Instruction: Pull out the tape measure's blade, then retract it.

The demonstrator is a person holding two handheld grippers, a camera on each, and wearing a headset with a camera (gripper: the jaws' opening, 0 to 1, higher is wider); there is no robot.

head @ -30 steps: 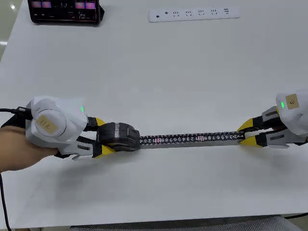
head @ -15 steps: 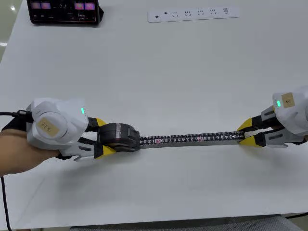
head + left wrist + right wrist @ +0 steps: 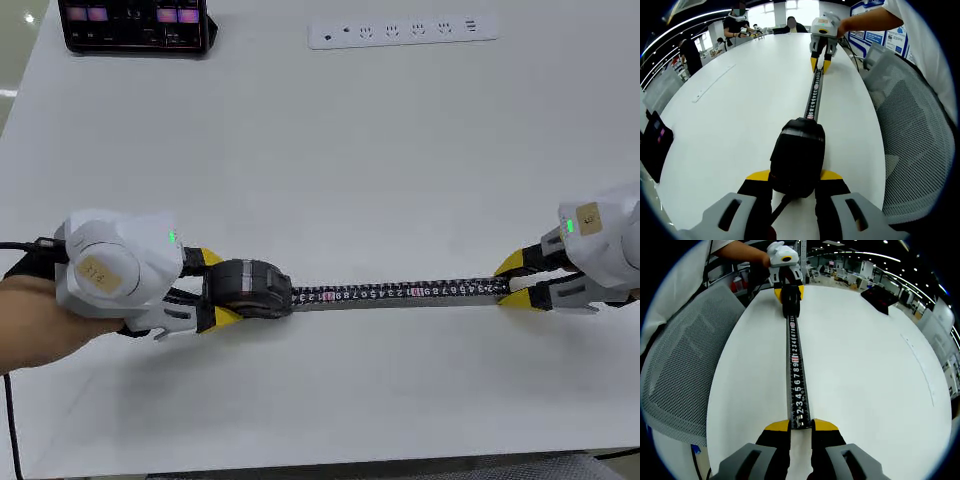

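Note:
A black tape measure case [image 3: 248, 288] lies on the white table, and my left gripper [image 3: 216, 290] is shut on it from the left. In the left gripper view the case [image 3: 798, 161] sits between the yellow-tipped jaws. Its dark numbered blade [image 3: 400, 292] stretches rightward along the tabletop to my right gripper [image 3: 514, 281], which is shut on the blade's end. The right gripper view has the blade [image 3: 796, 375] running straight away from the right gripper [image 3: 800, 426] toward the far case [image 3: 791, 296].
A white power strip [image 3: 403, 29] lies at the table's far edge, and a black device with a lit screen [image 3: 133, 22] stands at the far left. A grey mesh chair [image 3: 910, 125] stands beside the table. People sit at the table's far end.
The blade has lengthened slightly; the right gripper sits a little further right and lower. The left gripper and case have barely shifted.

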